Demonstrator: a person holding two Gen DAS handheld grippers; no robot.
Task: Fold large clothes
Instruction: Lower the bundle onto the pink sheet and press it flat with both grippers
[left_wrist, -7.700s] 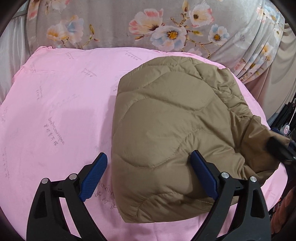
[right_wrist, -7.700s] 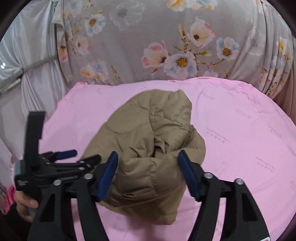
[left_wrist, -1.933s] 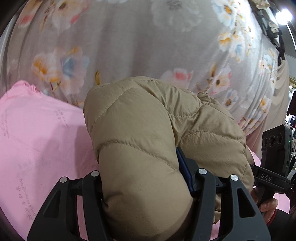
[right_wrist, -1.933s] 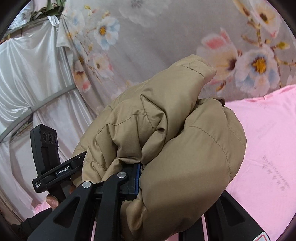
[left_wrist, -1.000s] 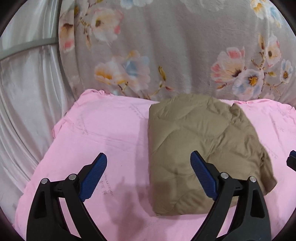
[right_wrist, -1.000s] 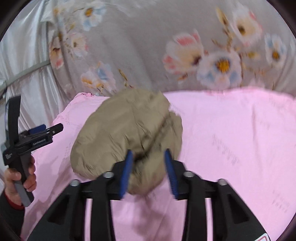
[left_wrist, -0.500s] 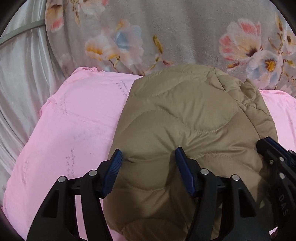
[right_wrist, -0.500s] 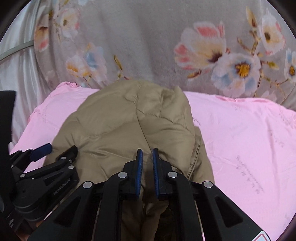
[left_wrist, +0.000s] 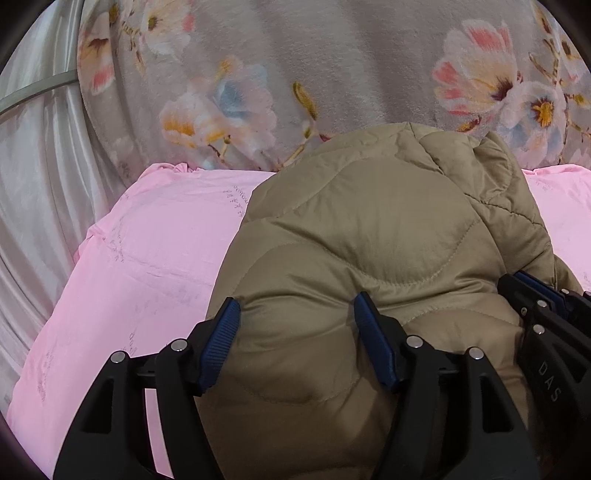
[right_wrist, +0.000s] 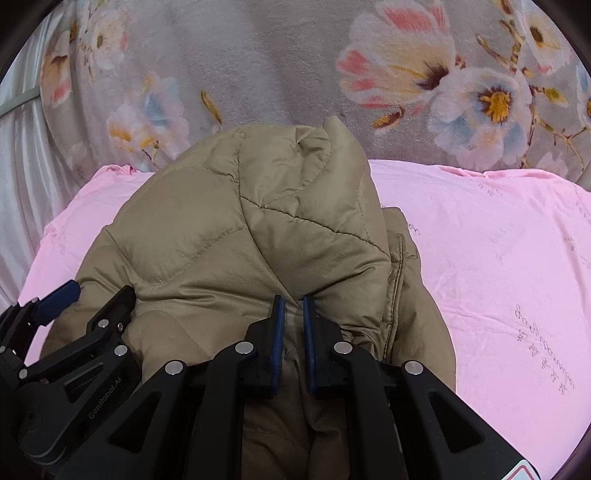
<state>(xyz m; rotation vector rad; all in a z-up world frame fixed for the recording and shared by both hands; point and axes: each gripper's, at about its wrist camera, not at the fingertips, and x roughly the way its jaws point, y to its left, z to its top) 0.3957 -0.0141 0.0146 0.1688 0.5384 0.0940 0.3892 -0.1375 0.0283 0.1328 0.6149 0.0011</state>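
Both grippers bite the near edge of the folded jacket on the pink sheet.

The jacket (left_wrist: 369, 258) lies as a puffy bundle on the sheet (left_wrist: 147, 251), its far end near the sheet's back edge against the floral backdrop (left_wrist: 295, 74), its long axis running straight away from both grippers. The left gripper (left_wrist: 295, 332) has its jaws partly apart, squeezing a thick bulge of padding at the bundle's near left corner. The right gripper (right_wrist: 293, 325) has its jaws nearly together, pinching a thin fold at the near edge, just beside the left one. Both hold the same near end, neither clearly nearer, so any lift or fold would likely carry that end toward the back edge.
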